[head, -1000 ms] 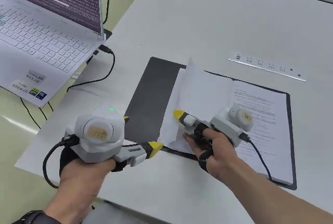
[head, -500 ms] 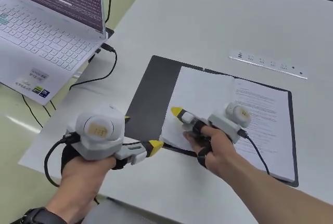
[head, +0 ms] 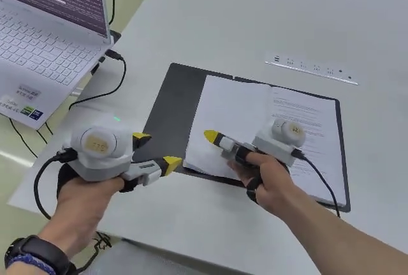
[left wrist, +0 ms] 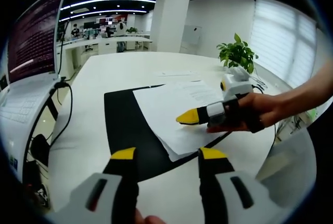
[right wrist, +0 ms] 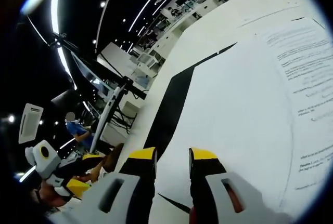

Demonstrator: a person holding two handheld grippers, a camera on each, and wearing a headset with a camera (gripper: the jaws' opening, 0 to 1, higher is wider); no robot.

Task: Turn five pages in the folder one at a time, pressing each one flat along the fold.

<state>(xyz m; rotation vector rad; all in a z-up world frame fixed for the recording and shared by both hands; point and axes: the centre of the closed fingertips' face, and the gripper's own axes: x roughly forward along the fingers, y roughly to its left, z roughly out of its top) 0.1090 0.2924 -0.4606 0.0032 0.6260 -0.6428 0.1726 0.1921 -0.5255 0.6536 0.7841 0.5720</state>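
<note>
The folder lies open on the white table, its black cover (head: 167, 112) bare at the left. A blank turned page (head: 226, 106) lies flat on the left half, and a printed page (head: 312, 128) on the right. My right gripper (head: 213, 138) hovers low over the near edge of the turned page, jaws a little apart with nothing between them. From its own view (right wrist: 173, 154) it looks along the blank page (right wrist: 229, 104). My left gripper (head: 157, 150) is open just off the folder's near-left corner, with the black cover (left wrist: 130, 125) ahead of it.
An open laptop (head: 44, 26) stands at the far left, with a black cable (head: 105, 93) trailing toward the folder. A white power strip (head: 312, 69) lies beyond the folder. The table's near edge runs just below both hands.
The page that stood lifted in my right gripper has dropped flat onto the left half, and the gripper has let go of it. The left gripper holds its place.
</note>
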